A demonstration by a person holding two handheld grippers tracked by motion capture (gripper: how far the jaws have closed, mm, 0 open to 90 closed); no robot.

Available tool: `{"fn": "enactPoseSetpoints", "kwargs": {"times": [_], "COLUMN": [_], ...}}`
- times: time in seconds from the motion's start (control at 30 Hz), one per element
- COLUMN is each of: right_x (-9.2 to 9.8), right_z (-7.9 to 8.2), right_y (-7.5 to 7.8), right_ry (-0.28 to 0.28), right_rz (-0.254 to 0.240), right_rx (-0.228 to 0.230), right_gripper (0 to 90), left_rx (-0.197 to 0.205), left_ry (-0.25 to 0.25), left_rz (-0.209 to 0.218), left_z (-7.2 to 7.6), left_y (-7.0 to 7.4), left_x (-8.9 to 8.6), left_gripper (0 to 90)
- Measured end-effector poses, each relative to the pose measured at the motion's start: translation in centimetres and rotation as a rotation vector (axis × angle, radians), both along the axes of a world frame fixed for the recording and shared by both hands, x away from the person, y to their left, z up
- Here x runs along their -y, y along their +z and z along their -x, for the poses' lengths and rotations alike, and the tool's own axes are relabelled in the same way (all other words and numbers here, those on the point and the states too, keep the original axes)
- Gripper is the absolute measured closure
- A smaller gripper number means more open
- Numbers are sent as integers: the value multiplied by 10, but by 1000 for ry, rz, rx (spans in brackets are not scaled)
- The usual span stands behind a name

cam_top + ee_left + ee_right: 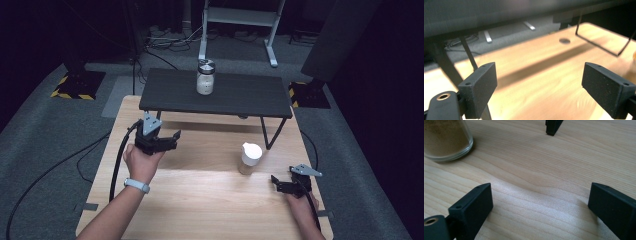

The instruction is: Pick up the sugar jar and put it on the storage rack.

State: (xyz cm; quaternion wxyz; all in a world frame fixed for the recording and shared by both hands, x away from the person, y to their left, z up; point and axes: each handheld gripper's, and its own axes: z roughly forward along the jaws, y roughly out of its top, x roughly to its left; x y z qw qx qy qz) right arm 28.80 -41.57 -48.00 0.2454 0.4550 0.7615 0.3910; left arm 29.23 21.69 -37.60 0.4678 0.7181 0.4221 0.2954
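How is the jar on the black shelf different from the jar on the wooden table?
The shelf jar has a dark metallic lid and whitish contents; the table jar has a white lid and brownish contents. The shelf jar stands raised on the black shelf, the table jar lower. Both stand upright, closed.

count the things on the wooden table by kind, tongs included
Glass jars: 2, a clear glass jar with a silver metal lid on the shelf and a white-lidded glass jar of brown powder on the wood.
Low black shelf: 1.
Black two-jaw tongs: 2, left and right, both open.
Total: 5
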Motion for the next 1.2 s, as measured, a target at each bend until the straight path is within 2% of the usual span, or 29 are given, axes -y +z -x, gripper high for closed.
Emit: {"fn": "enactPoseSetpoints", "kwargs": {"times": [0.03, 0.2, 0.4, 0.57, 0.63, 0.7, 0.8, 0.87, 1.03, 1.2], "right_x": [0, 0, 0, 0, 0, 0, 0, 0, 0, 0], "right_z": [0, 0, 0, 0, 0, 0, 0, 0, 0, 0], "right_y": [0, 0, 0, 0, 0, 0, 0, 0, 0, 0], "right_ry": [0, 0, 0, 0, 0, 0, 0, 1, 1, 1], "right_rz": [0, 0, 0, 0, 0, 0, 0, 0, 0, 0], "right_rx": [0, 0, 0, 0, 0, 0, 0, 0, 0, 0], "right_gripper": [54, 54, 54, 54, 54, 54, 54, 54, 54, 54], "left_rx": [-8, -48, -137, -205, -225, -252, -257, -224, -169, -171], "left_ry": [4, 37, 62, 51, 50, 48, 55, 52, 38, 48], "left_rz": [-11, -8, -2, -43, -73, -82, -68, -76, -47, -45], "left_z": [3, 18, 27, 28, 28, 27, 26, 28, 33, 33], "left_y": [-6, -39, -72, -89, -94, -97, -97, -104, -118, -118], "left_x": [-1, -5, -6, -5, -3, -3, -4, -4, -8, -5], "left_gripper": [126, 120, 112, 106, 105, 105, 98, 74, 28, 20]}}
